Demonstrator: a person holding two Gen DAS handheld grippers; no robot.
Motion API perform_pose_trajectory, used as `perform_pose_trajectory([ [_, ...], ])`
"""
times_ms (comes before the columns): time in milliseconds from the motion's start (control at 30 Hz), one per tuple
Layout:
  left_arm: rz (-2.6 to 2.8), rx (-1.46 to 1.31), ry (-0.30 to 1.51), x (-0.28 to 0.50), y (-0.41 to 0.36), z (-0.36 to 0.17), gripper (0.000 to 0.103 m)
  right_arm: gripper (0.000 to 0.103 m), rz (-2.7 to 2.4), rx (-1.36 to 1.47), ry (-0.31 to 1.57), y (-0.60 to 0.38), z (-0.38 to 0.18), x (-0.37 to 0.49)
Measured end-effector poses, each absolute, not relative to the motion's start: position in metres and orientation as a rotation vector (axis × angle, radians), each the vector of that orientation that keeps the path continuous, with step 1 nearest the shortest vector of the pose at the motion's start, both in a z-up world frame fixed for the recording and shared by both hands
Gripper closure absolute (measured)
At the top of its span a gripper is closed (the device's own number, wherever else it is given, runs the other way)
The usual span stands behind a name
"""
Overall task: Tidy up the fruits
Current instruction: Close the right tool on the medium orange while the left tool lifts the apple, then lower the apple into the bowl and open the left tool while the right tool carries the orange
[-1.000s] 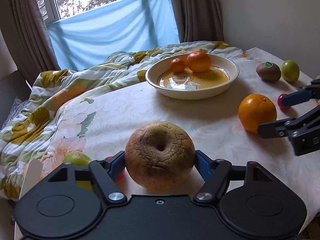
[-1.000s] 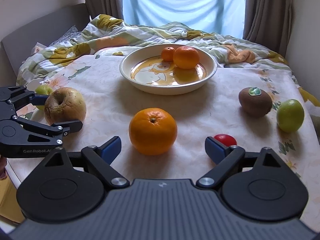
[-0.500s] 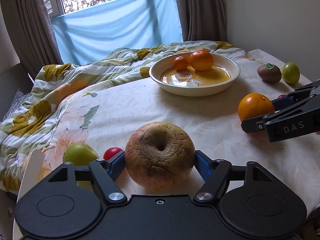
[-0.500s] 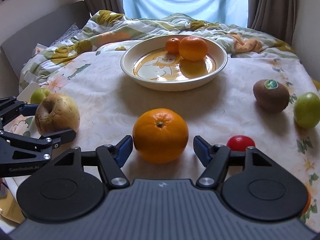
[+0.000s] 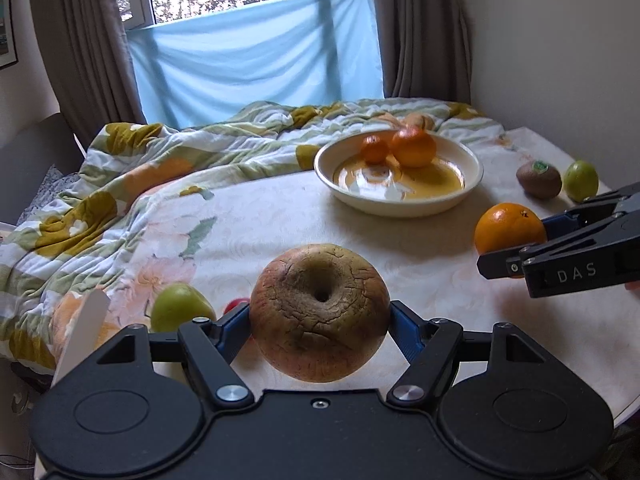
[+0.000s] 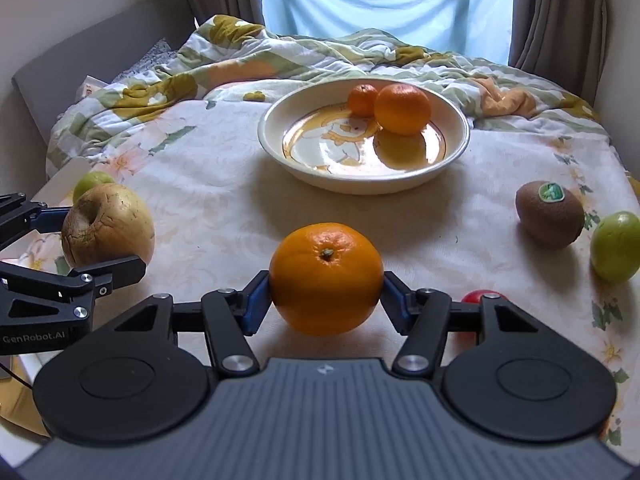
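A bedroom window draped in pale blue cloth backs a table spread with a flowered cover, where a cream bowl already holds two oranges at its far side. The left gripper has its jaws closed against both flanks of a wrinkled brown apple, dimple facing up and toward the camera. The right gripper has its blue pads pressed on either side of a large orange, stem uppermost. Whether either fruit has left the cloth cannot be told. The bowl lies straight ahead of the right gripper, across open cloth, while from the left gripper it sits ahead and off to the right, farther away; the orange looks likeliest to arrive first. Both fruits are round, so no axis needs lining up. A kiwi, a green fruit and a small red fruit wait on the right; another green fruit lies beside the apple.
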State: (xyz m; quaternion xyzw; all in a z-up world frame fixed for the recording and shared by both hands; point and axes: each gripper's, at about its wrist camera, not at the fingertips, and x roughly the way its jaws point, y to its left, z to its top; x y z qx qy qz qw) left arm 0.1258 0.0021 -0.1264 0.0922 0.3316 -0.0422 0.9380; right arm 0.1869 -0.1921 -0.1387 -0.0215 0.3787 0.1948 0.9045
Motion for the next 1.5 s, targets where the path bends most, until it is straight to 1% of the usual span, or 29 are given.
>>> perform_pose_trajectory([
  [467,-0.071,0.107,0.613,0.117,-0.008,-0.044,0.026,0.029,0.407,-0.021,0.748,-0.212,-0.058,0.174],
  [800,-0.113,0.088,0.586,0.161,-0.01,-0.009,0.026,0.029,0.346,-0.011,0.724,-0.228,-0.017,0.189],
  [1167,-0.21,0.115,0.639,0.245,-0.007,-0.019,0.026,0.029,0.225,0.064,0.728,-0.231,-0.013,0.227],
  [1500,-0.315,0.158,0.727,0.317,-0.013,-0.059,0.026,0.029,0.102,0.123,0.767,-0.231,-0.032,0.265],
])
